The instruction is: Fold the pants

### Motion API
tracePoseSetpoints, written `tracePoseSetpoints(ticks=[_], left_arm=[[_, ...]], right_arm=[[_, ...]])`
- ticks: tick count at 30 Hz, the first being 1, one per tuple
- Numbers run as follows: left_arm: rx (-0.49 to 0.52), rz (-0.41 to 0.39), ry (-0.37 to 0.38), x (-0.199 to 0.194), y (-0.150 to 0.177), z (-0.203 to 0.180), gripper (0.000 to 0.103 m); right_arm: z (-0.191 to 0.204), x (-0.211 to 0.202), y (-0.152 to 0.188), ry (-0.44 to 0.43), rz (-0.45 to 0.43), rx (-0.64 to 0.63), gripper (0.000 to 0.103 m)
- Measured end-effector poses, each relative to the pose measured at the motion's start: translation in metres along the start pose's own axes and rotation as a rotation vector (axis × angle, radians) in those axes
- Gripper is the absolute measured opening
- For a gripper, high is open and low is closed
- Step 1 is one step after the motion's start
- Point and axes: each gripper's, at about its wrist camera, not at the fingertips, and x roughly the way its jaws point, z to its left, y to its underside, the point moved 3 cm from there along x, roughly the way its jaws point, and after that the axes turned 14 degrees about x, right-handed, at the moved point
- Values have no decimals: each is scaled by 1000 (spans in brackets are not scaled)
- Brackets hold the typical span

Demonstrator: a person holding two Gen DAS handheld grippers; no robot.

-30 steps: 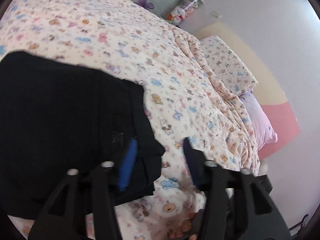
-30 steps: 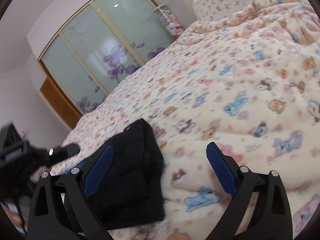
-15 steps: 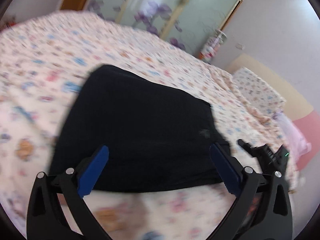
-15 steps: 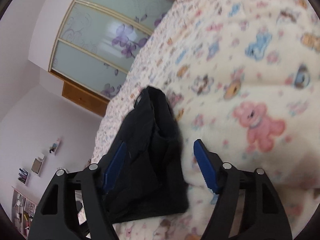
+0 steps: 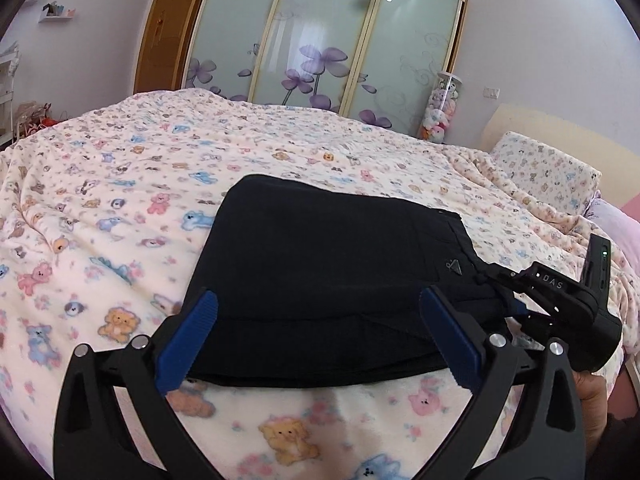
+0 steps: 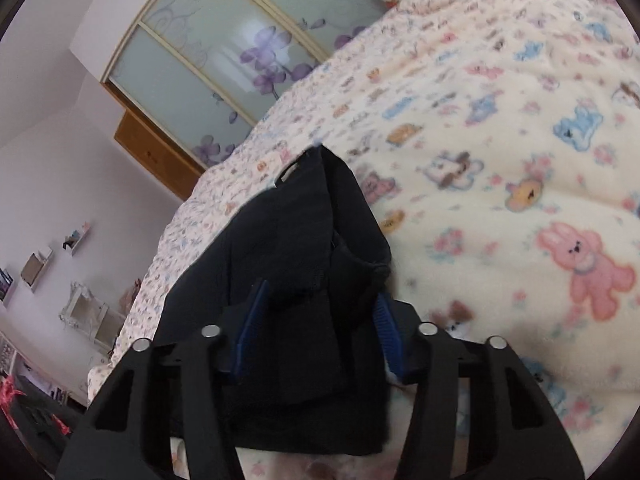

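The black pants [image 5: 328, 276] lie folded into a thick rectangle on the bed's teddy-bear blanket [image 5: 120, 184]. My left gripper [image 5: 320, 340] is open, its blue pads on either side of the near edge of the fold. My right gripper [image 6: 316, 328] is at the fold's right end, its jaws partly closed around the bunched black fabric [image 6: 288, 280]. The right gripper also shows in the left wrist view [image 5: 516, 300], at the pants' right corner.
Frosted sliding wardrobe doors [image 5: 320, 40] with purple flowers stand behind the bed. A tube of plush toys [image 5: 440, 108] stands by the wall. Pillows [image 5: 540, 168] lie at the right. Shelves and a white dresser [image 6: 84, 312] line the left wall.
My left gripper has swung round from the pants' right corner to face the fold's long near edge and opened wide. My right gripper has moved onto the fold's end and narrowed around it.
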Motion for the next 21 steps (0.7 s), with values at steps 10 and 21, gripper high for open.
tracePoseSetpoints(ticks=[10,21], left_arm=[[-15,-5,-36,0,0,8,101],[-68,-16,-52,1,1,19,101]], right_arm=[[10,-29,12,-120,77,79,27],[-6,-28,23,38,62,28,30]])
